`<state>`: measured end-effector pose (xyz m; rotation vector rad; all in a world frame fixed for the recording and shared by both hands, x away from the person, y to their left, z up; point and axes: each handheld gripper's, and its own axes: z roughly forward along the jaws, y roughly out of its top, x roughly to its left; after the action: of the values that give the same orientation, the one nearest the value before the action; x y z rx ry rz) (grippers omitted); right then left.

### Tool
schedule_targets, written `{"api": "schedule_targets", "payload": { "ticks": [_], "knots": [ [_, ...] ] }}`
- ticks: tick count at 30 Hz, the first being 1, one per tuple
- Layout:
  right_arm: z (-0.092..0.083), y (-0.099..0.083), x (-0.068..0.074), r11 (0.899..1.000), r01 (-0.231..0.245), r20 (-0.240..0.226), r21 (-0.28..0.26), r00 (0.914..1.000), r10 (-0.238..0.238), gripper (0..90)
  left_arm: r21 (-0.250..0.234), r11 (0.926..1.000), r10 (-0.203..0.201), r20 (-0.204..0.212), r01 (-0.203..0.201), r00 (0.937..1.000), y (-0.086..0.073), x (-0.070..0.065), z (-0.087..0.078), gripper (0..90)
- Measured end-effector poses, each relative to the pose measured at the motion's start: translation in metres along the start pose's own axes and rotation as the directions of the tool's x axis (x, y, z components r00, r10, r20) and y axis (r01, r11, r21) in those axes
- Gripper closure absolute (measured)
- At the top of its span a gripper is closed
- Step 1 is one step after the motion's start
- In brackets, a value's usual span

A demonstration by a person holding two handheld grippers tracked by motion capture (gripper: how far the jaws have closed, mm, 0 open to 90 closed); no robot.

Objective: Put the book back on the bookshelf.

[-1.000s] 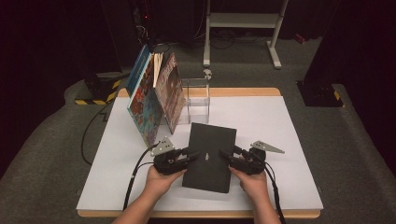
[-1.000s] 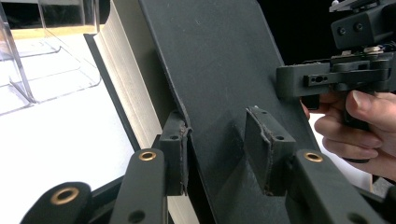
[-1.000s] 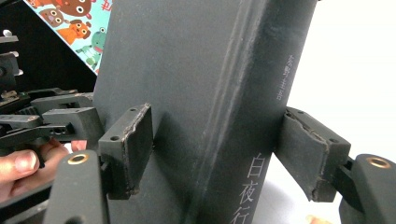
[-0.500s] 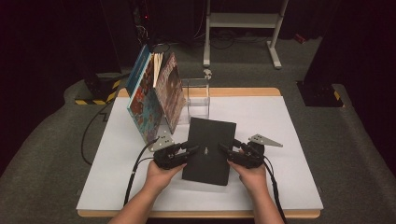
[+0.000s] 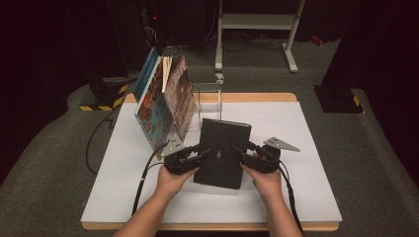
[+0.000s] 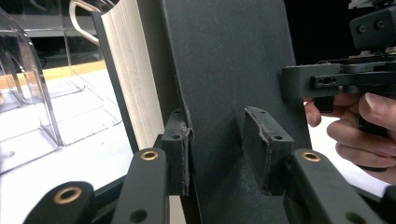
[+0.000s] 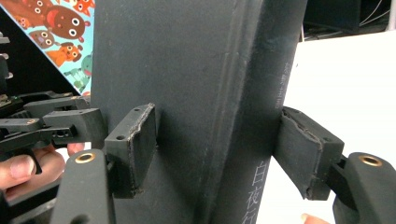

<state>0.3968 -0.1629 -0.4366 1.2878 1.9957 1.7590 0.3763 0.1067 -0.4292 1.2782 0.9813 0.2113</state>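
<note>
Right now, going left to right from my seat: the picture books [image 5: 160, 106] lean in a row at the table's [image 5: 316, 148] far left, and just beside them stands the clear stand [image 5: 210, 101], its slots empty. Next comes my left gripper [image 5: 205, 152], pinching the black book's [image 5: 223, 152] cover near the page edge; the left gripper view shows both pads [image 6: 181, 156] pressed on the cover. The book itself is in the middle of the table, held between the two grippers and tipped up off the surface, as far as I can tell. Its long axis runs away from me toward the stand, top end pointing that way, spine on the right (the pale lettering runs along it). My right gripper [image 5: 237, 149] straddles that spine; its jaws have just been closing, yet the right pad [image 7: 303, 151] seems a hair off the book, so I count them spread

I judge the job half done: book lifted, slotting it into the stand is left
</note>
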Motion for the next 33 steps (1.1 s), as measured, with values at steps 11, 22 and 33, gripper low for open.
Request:
{"api": "schedule_targets", "payload": {
  "ticks": [11, 22, 33],
  "knots": [
    [0.002, 0.007, 0.0, 0.999, 0.029, 0.019, -0.027, 0.9994, -0.029, 33.1, -0.027, 0.9996, 0.014, -0.001, -0.014, 0.9999, 0.004, 0.001, 0.007, 62.7],
    [0.005, 0.017, 0.005, 0.995, 0.081, 0.047, -0.057, 0.9958, -0.079, 33.1, -0.039, 0.9986, 0.035, 0.001, -0.035, 0.9994, 0.008, 0.001, 0.013, 63.2],
    [0.001, 0.01, 0.008, 0.991, 0.101, 0.052, -0.087, 0.9939, -0.097, 32.8, -0.046, 0.9983, 0.038, -0.001, -0.038, 0.9993, 0.002, 0.001, 0.008, 62.3]
  ]
}}
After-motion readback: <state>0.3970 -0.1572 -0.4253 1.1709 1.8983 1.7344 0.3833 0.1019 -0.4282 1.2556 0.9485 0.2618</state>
